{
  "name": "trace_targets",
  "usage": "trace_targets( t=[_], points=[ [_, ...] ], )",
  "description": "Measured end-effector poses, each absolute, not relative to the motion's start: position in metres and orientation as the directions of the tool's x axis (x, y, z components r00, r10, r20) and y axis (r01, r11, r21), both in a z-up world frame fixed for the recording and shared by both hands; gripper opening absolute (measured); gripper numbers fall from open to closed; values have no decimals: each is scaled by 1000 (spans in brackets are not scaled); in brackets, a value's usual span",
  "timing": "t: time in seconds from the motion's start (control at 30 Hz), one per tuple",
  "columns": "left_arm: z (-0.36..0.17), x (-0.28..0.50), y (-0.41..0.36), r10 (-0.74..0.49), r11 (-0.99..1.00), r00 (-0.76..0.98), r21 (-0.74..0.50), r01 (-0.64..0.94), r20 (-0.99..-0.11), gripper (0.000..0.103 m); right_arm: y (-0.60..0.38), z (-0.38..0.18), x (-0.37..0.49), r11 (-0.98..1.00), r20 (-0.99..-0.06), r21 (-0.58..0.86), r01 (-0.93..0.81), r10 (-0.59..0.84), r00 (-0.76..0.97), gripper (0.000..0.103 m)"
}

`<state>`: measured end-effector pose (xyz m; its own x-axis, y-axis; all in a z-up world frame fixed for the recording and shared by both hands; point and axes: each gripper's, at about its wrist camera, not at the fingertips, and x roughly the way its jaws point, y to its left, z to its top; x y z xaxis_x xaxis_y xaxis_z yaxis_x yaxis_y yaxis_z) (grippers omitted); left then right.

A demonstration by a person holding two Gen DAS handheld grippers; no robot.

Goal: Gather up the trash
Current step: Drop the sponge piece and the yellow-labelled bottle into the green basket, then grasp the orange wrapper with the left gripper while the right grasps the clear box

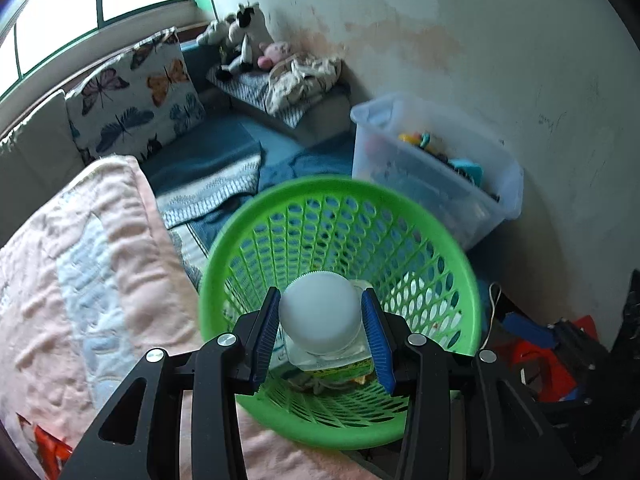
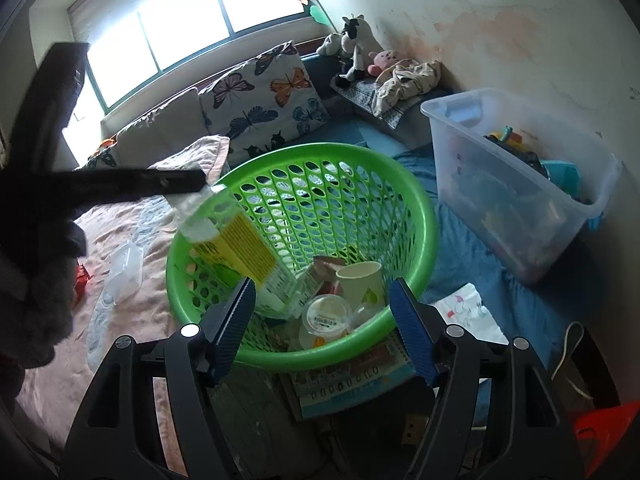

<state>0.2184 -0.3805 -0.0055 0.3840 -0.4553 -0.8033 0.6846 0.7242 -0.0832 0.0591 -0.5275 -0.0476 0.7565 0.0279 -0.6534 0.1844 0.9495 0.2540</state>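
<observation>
The left hand-held gripper [image 1: 322, 334] is clamped on a clear plastic jar [image 1: 320, 322] with a white ribbed cap, its blue pads pressing the jar's two sides. The jar hangs over the mouth of the green perforated basket [image 1: 448, 240], inside the rim's outline and tilted toward the basket floor. In the right wrist view the same jar [image 2: 240, 248] shows a yellow label and slants down across the near left part of the opening.

The right hand-held gripper [image 2: 322, 312] stands open with nothing between its pads, just short of the basket's near rim [image 2: 280, 360]. Inside lie a paper cup [image 2: 360, 284], a small lidded tub [image 2: 326, 314] and crumpled wrappers.

The far right half of the opening is free. A pink quilt [image 1: 80, 260] presses against the basket's left side; a clear storage bin [image 2: 520, 184] stands near on the right, apart from it. A booklet [image 2: 352, 380] lies under the near rim.
</observation>
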Motion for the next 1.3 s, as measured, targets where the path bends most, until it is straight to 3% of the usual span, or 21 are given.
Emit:
trace_targets(
  t=[0.1, 0.27, 0.43, 0.5, 0.73, 0.97, 1.3],
  points=[
    [-16, 217, -383, -450, 722, 359, -97, 685, -817, 42, -527, -48, 58, 949, -652, 257, 184, 30, 758, 70],
    [-16, 214, -375, -465, 722, 350, -119, 682, -813, 53, -525, -47, 57, 949, -651, 257, 180, 33, 758, 71],
    [-5, 208, -353, -471, 737, 381, -117, 666, -796, 53, -514, -40, 55, 955, -644, 255, 154, 49, 763, 72],
    [1, 203, -336, -475, 747, 399, -119, 654, -784, 53, -507, -37, 55, 959, -639, 250, 136, 57, 767, 78],
    [16, 192, -277, -462, 796, 467, -121, 592, -754, 53, -471, -27, 61, 972, -631, 228, 56, 104, 769, 79],
    [21, 183, -209, -393, 858, 551, -77, 509, -736, 61, -425, -20, 78, 976, -638, 212, -40, 170, 751, 81],
    [21, 181, -122, -310, 921, 613, -68, 384, -727, 61, -355, -24, 110, 963, -673, 185, -196, 269, 689, 81]
  ],
)
